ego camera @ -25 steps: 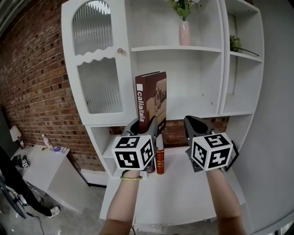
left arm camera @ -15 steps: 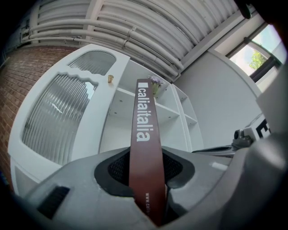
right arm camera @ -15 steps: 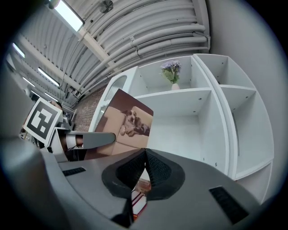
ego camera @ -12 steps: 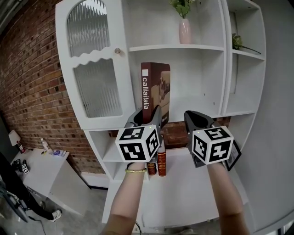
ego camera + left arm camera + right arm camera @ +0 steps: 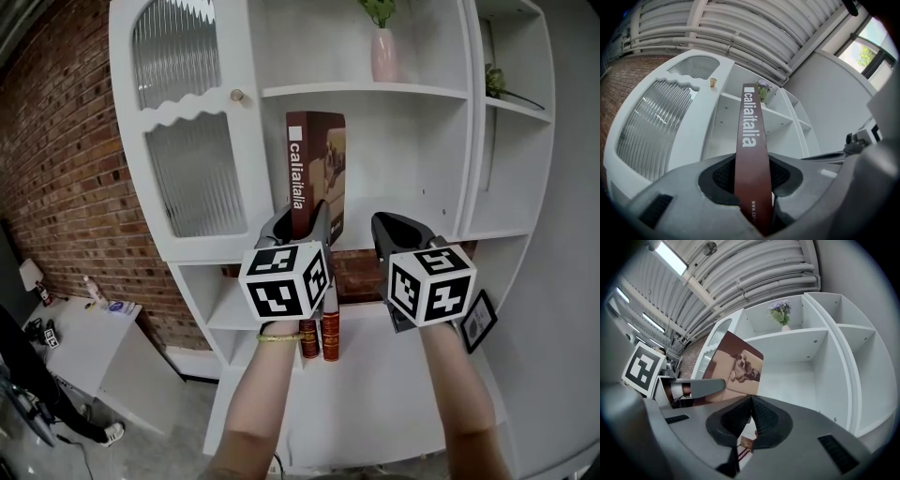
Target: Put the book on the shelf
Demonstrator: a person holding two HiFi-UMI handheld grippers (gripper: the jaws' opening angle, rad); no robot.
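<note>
**Head view: book raised to the middle shelf, not yet set down**

The book (image 5: 316,173), one tall brown hardback, stands upright with its spine facing near. The left gripper (image 5: 300,223) is clamped on the bottom of the spine. Over the last second the book has risen. Its top now sits just under the upper board, and its foot is about level with the floor of the middle shelf (image 5: 412,169). It looks lined up with that opening, so what remains is likely to push it in and let go.

The right gripper (image 5: 394,228), just to the right, has its jaws closed together on nothing.

Counted:
- One book held, and two grippers.
- One vase (image 5: 383,56) with flowers on the shelf above.
- One plant (image 5: 497,80) on the far right shelf.
- Two small red volumes (image 5: 321,336) standing on the low ledge.
- One picture frame (image 5: 478,319) at the near right.
</note>
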